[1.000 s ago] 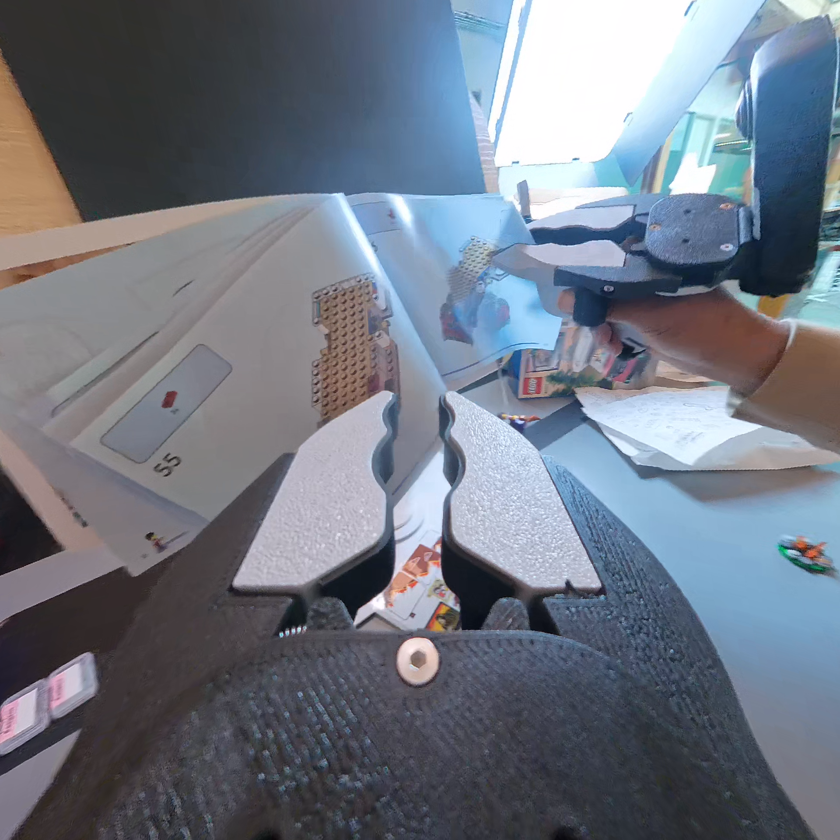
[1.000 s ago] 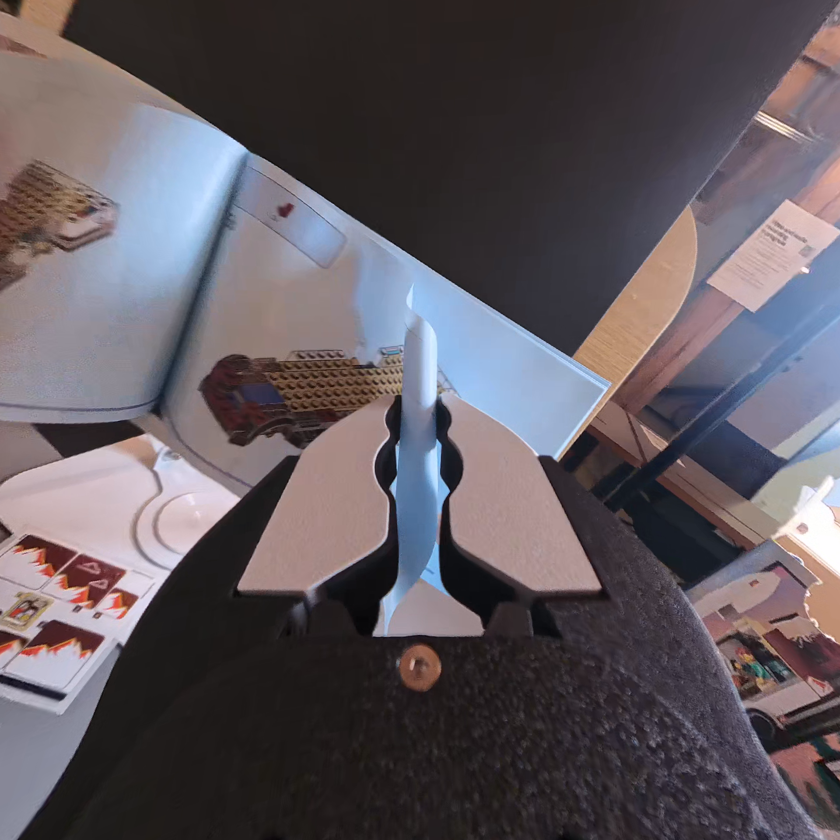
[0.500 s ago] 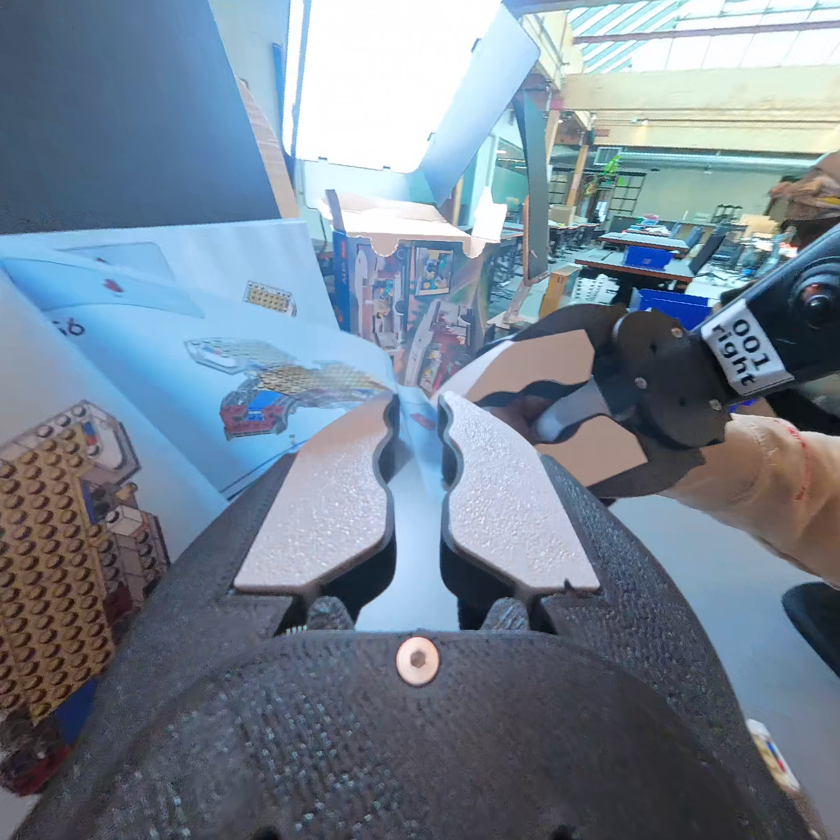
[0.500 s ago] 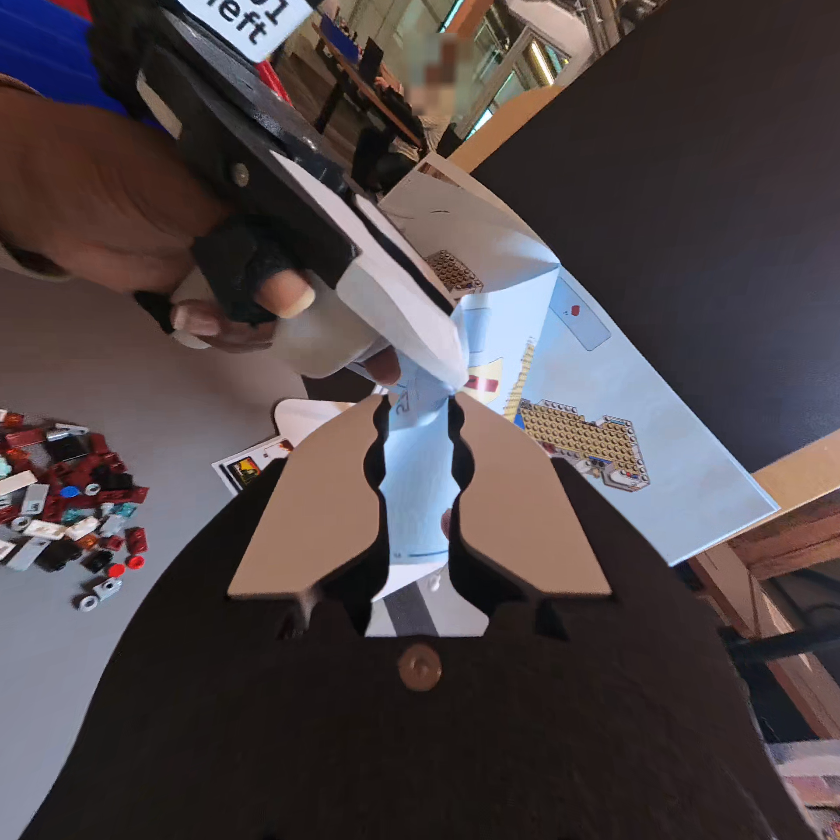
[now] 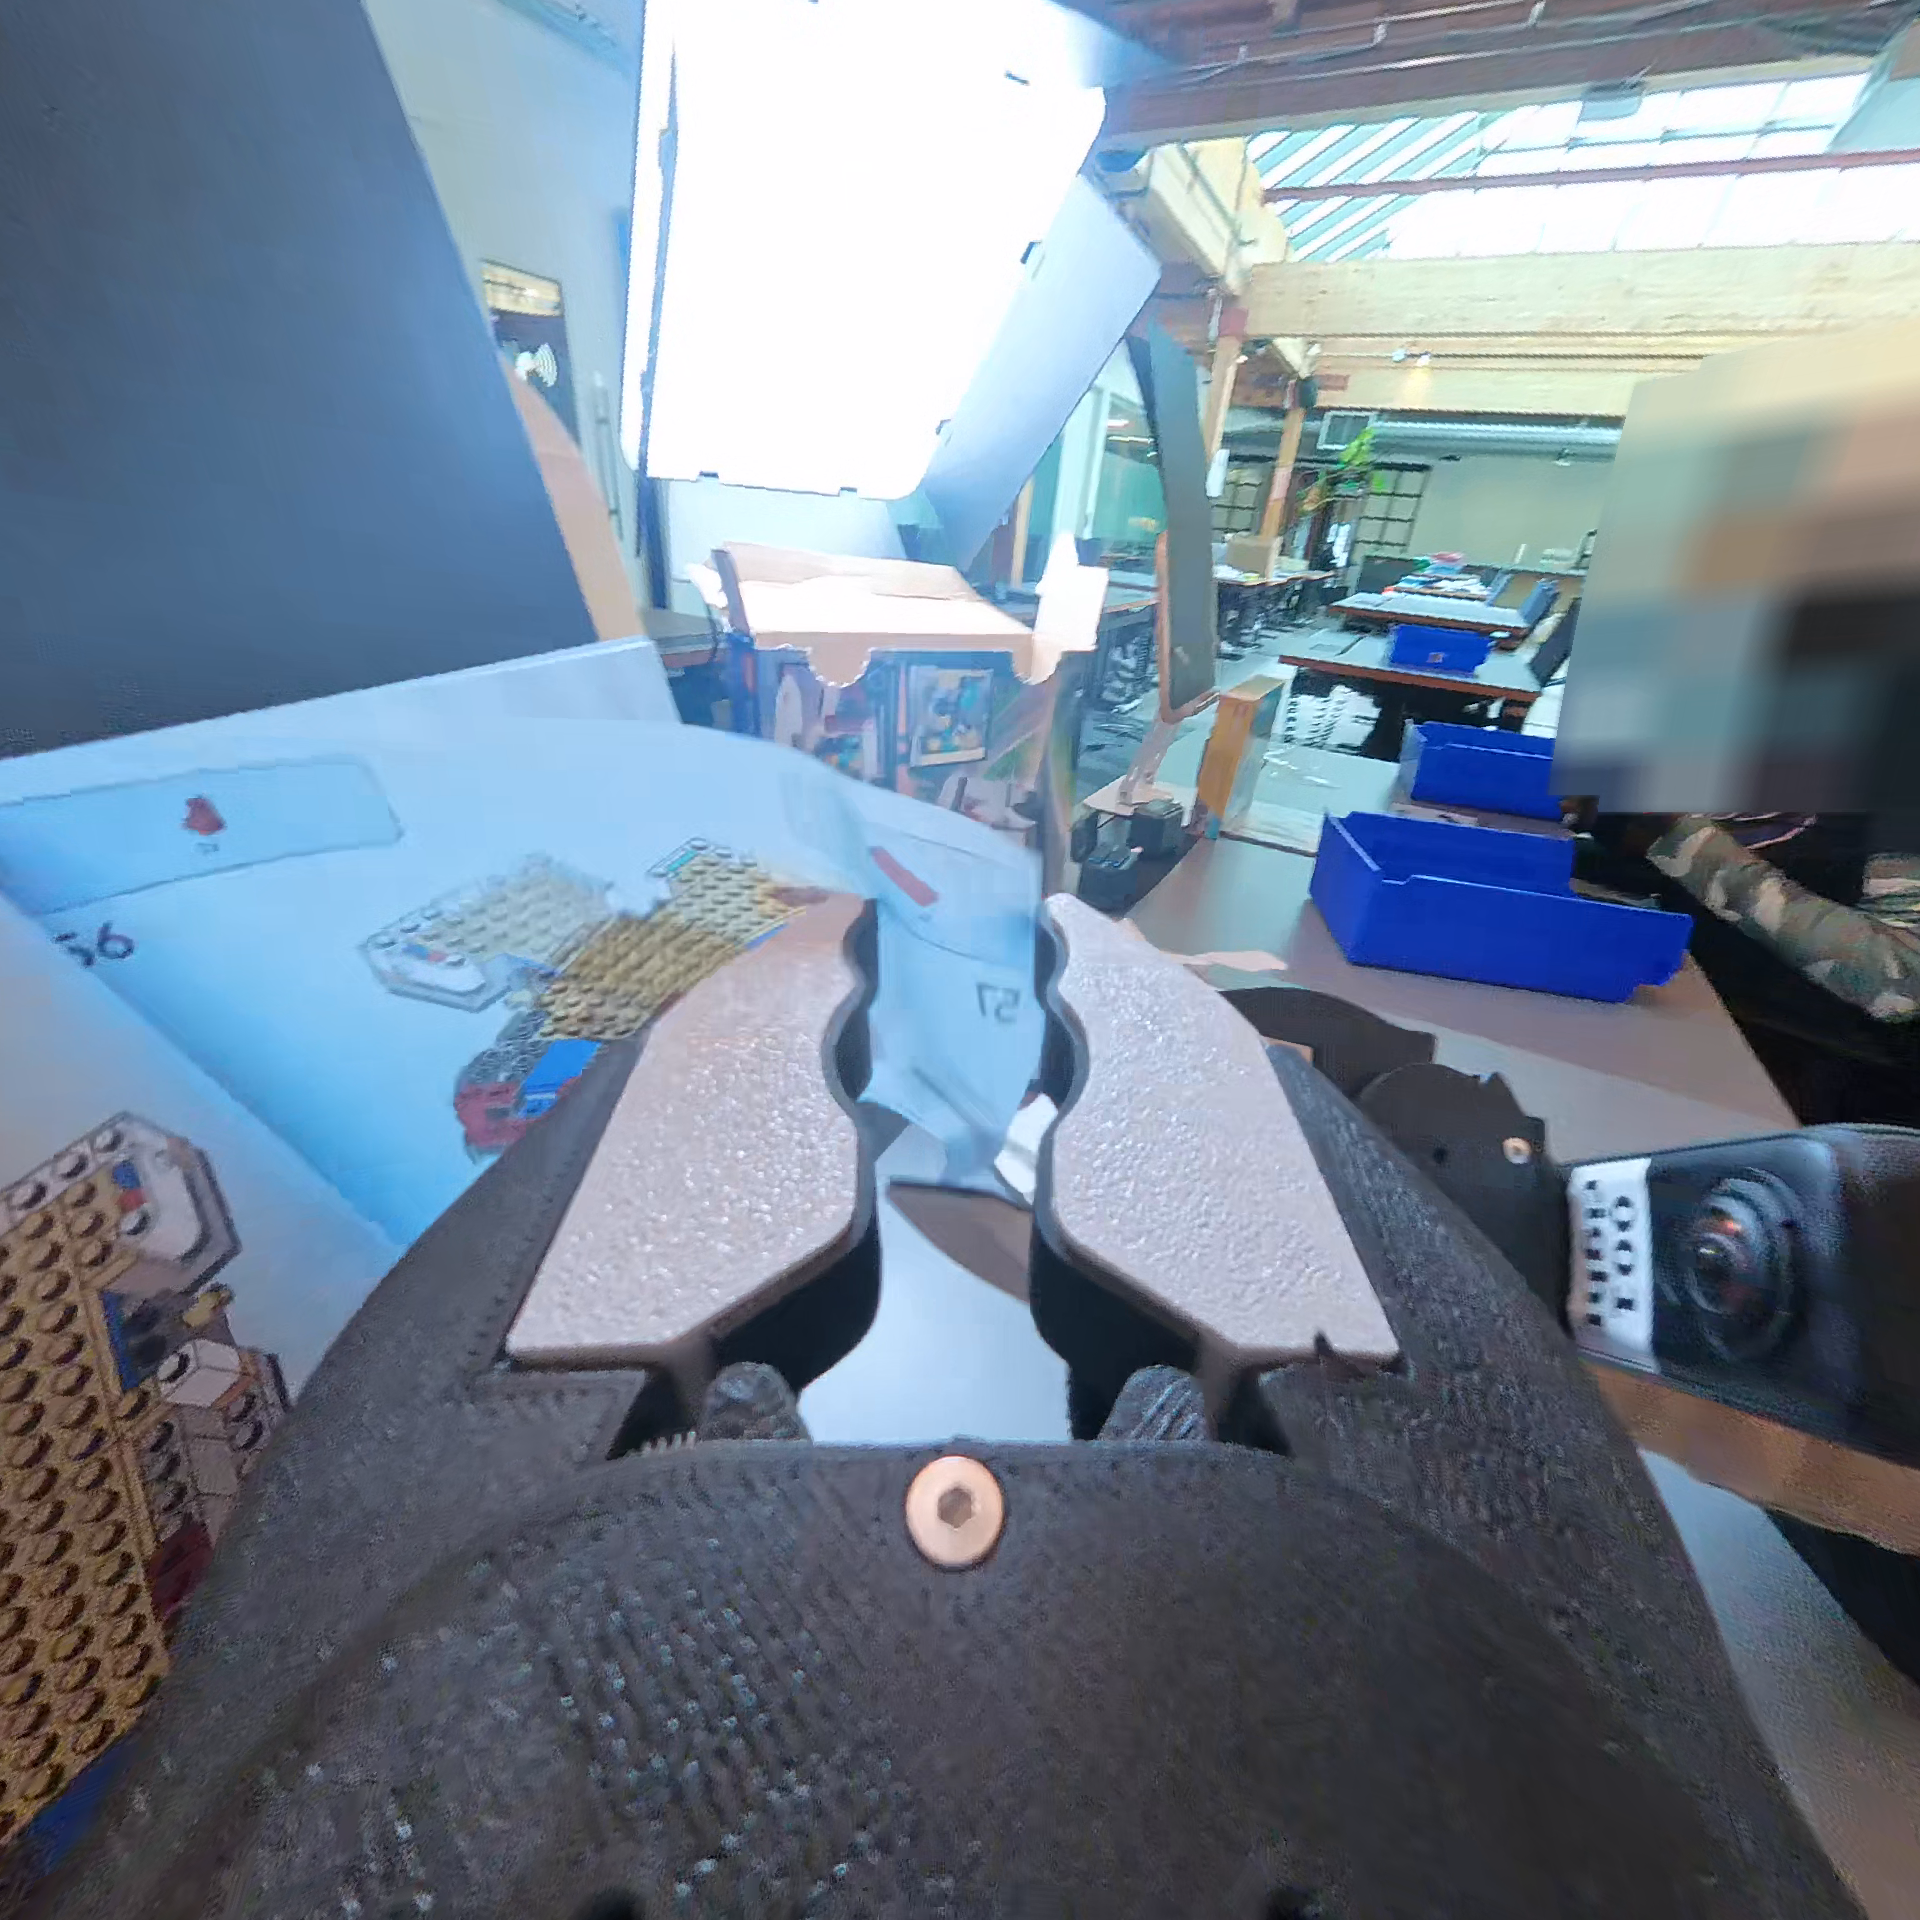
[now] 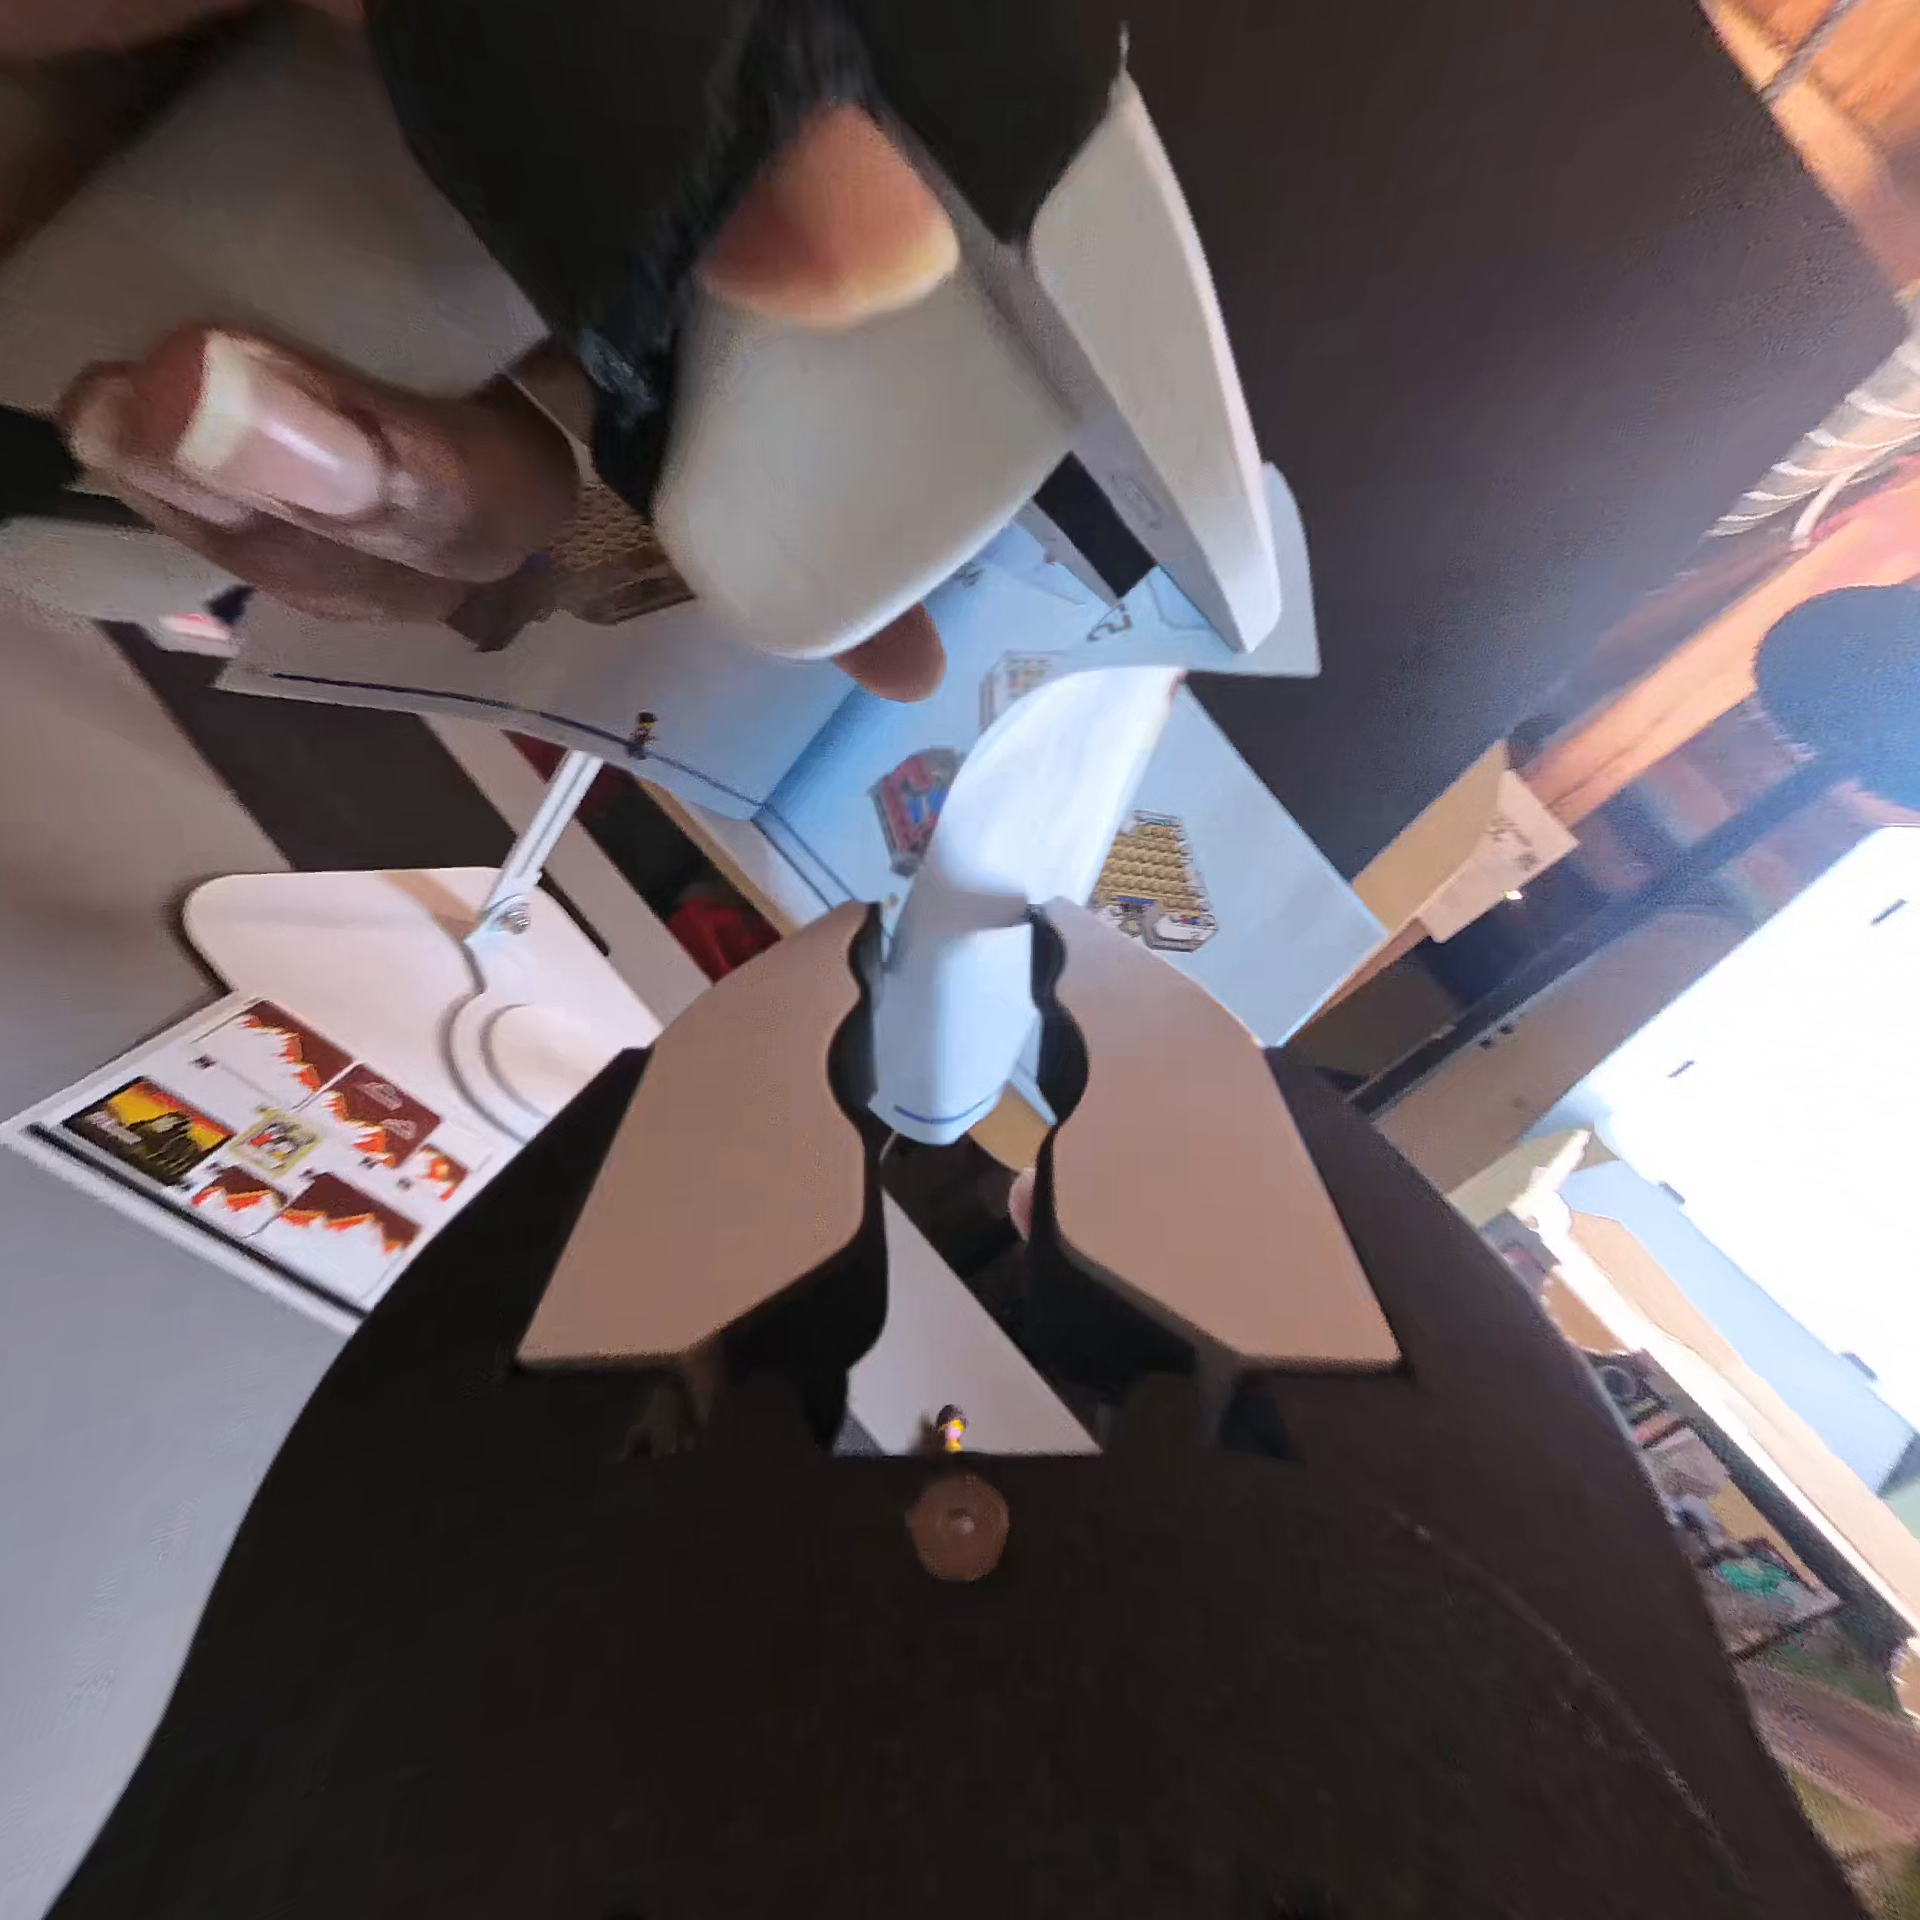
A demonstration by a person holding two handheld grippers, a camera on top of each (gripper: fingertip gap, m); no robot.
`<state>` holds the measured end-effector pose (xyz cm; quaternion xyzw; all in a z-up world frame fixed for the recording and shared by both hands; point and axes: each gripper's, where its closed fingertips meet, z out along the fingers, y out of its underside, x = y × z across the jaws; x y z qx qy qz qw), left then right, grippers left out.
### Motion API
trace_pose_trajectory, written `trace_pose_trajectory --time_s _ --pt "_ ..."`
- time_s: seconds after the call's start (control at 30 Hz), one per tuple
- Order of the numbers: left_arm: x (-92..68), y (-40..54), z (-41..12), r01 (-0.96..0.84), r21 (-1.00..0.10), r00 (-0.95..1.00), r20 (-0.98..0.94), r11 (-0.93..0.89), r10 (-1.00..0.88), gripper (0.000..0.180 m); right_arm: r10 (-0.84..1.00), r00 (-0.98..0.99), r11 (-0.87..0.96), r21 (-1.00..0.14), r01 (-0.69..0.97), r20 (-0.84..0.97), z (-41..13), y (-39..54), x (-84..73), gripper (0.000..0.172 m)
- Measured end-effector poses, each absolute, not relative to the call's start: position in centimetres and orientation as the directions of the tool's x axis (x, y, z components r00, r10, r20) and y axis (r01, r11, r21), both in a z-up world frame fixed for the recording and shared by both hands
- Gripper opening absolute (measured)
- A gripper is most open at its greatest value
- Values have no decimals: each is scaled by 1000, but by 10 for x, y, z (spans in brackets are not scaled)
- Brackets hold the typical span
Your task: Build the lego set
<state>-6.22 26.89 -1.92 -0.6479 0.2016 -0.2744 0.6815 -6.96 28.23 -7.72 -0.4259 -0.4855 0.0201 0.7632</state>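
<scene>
An open brick-building instruction booklet [image 5: 364, 883] with light blue pages stands against a black panel. One loose page [image 5: 935, 997] curls up between the fingers of my left gripper [image 5: 956, 925]. The fingers stand apart and do not press on it. In the right wrist view the same page [image 6: 1039, 790] bends down into my right gripper [image 6: 951, 920]. Its fingers are also apart, with the curl lying loosely between them. The left gripper [image 6: 1039, 623] shows close above, its white fingers apart around the page's top edge. The right gripper's camera housing [image 5: 1714, 1268] shows at the right of the left wrist view.
A sticker sheet [image 6: 260, 1143] and the white base of a stand [image 6: 364, 956] lie on the grey table [image 6: 104, 1455]. A colourful toy box [image 5: 914, 707] stands behind the booklet. Blue bins [image 5: 1486, 914] sit on a farther table, next to a person's camouflage sleeve [image 5: 1787, 914]. My hands' fingertips stand some 6 cm from each other.
The right gripper pinched the page a second ago, then its fingers spread. The left gripper closed in on the page's edge and has now spread its fingers too. Both grippers moved closer together.
</scene>
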Motion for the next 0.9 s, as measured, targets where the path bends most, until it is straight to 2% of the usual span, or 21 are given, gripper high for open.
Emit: trace_pose_trajectory --time_s 0.07,0.17,0.3,0.43,0.57,0.77,0.8,0.9 --pt "-70 256 -7 120 -992 764 63 45 -642 34 433 556 638 -677 368 710 -70 284 -64 10" --pt "-111 238 -3 104 -992 835 44 78 -549 28 501 574 600 -738 308 647 -62 290 -56 0" --pt "-163 232 -73 21 -991 913 72 -130 -401 28 661 536 486 -844 229 526 -53 295 -51 0" --pt "-167 236 -117 -41 -982 917 37 -186 -398 27 780 493 342 -922 179 385 -45 298 -53 0" --pt "-151 264 -108 -129 -979 915 -56 -158 -399 22 806 491 277 -943 183 332 -41 315 -52 0" --pt "-196 316 -92 -230 -940 963 -182 -253 -200 9 834 488 186 -964 190 257 -39 349 -41 0" --pt "-203 319 -90 -255 -934 960 -212 -252 -185 2 831 496 175 -965 195 251 -41 357 -37 0" --pt "-210 326 -80 -306 -928 945 -269 -213 -189 0 848 491 130 -976 173 200 -47 374 -31 0"
